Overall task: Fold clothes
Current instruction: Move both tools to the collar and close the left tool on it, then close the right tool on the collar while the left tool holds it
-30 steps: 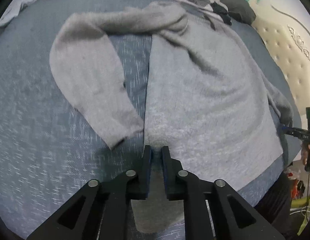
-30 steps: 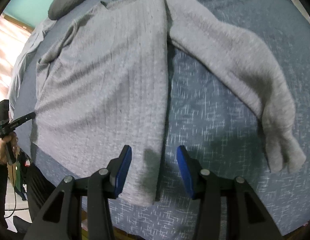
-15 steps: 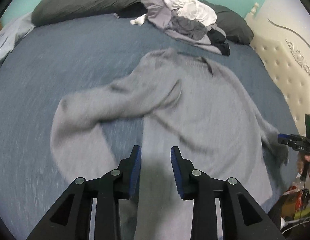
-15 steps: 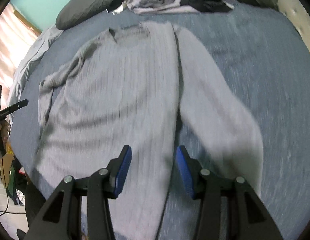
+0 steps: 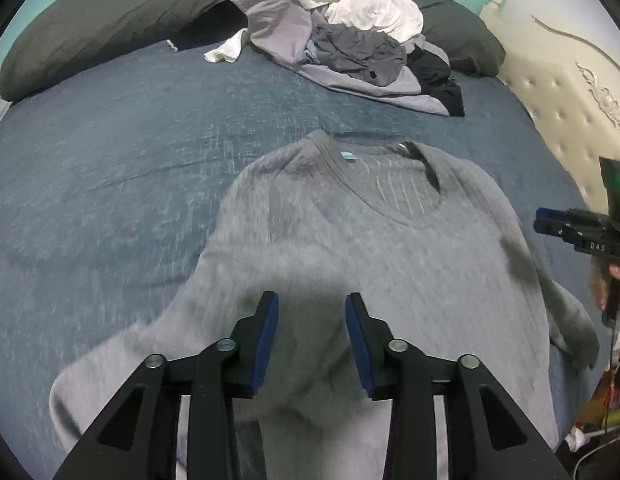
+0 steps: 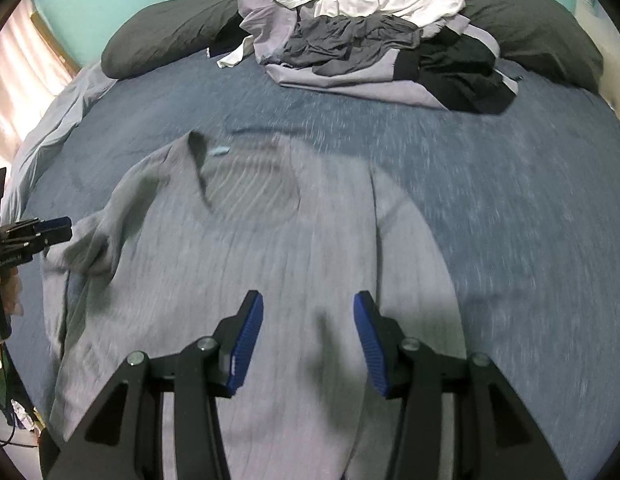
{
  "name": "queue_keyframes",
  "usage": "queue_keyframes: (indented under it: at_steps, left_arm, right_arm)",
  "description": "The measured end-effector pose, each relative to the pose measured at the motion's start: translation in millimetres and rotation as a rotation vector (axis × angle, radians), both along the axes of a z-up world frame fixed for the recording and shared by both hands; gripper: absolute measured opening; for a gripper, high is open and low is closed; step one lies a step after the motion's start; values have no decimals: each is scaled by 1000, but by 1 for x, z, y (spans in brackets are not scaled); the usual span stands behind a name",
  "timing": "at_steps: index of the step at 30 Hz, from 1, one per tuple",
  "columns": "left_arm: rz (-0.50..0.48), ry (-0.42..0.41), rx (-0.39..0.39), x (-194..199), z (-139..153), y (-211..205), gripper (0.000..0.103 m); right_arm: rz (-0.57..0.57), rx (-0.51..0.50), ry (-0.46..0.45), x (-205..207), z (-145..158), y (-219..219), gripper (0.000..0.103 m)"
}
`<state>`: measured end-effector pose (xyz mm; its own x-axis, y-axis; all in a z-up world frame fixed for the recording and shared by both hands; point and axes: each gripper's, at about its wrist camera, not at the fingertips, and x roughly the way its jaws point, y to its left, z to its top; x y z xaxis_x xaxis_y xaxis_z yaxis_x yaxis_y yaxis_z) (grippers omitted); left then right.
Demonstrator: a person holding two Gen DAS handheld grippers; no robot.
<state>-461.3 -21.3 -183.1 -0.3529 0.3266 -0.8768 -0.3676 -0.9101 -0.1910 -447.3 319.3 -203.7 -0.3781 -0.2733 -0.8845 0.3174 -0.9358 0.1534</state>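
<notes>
The wide bed (image 5: 122,168) with its dark blue speckled cover carries everything, and my grey ribbed knit sweater (image 5: 370,248) lies flat on its near half, neckline toward the far side and a small pale label inside the collar. I judge that I am between folds: the body is spread out, both sleeves still reach outward, and neither is brought in yet. My left hand-held gripper (image 5: 312,336) hangs above the lower chest of the sweater; its jaws have just been opening and nothing sits between the blue pads. My right hand-held gripper (image 6: 308,340) hovers over the body beside the right sleeve, jaws apart and empty as well. Next I think each one should go down to a shoulder or sleeve edge, pinch only the top layer, and carry it across the body.

At the far side a loose heap of white, lilac and dark grey clothes (image 5: 342,36) waits in front of a long dark grey pillow (image 5: 110,28), well apart from the sweater, so nothing blocks the fold.
</notes>
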Motion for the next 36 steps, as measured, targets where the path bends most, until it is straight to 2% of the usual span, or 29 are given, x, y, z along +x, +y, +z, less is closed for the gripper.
queue_keyframes:
  at_steps: [7,12,13,15,16,22,28,30,31,32,34,36]
  left_arm:
    - [-47,-27,-24,-26,-27,19,42]
    - [-41,-23,-36,-36,-39,16,42]
    - [-38,-24,-36,-38,-41,14,38]
    - [-38,-23,-47,-40,-44,11,17]
    - [-37,-17,-53,-41,-43,9,0]
    - [-29,19,-40,-39,-30,-9,0]
    - [-36,-25,27,-40,-29,-14,0]
    - [-38,-37,35,-41,-27,-8,4]
    - [-33,-36,41,-41,-26,-5,17]
    - [-26,-32,50,-42,-25,-4,41]
    - [-13,-25,67,-44,-23,-1,61]
    - [-6,-23,77,-47,-23,3,62]
  right_arm:
    - [0,28,6,-51,-12,-3,48]
    - [2,46,1,-70,-21,-1,48]
    - [2,47,1,-72,-22,0,48]
    - [-2,47,-3,-76,-25,2,48]
    - [-4,49,-6,-78,-27,3,48]
    - [-15,69,1,-90,-33,10,48]
    - [-56,55,-2,-108,-32,21,48]
    - [-38,63,-18,-111,-34,19,50]
    - [-27,69,-24,-112,-35,17,53]
    - [-18,74,-27,-113,-36,15,54]
    - [-8,70,-36,-114,-38,12,54]
    - [-9,70,-38,-115,-39,10,54]
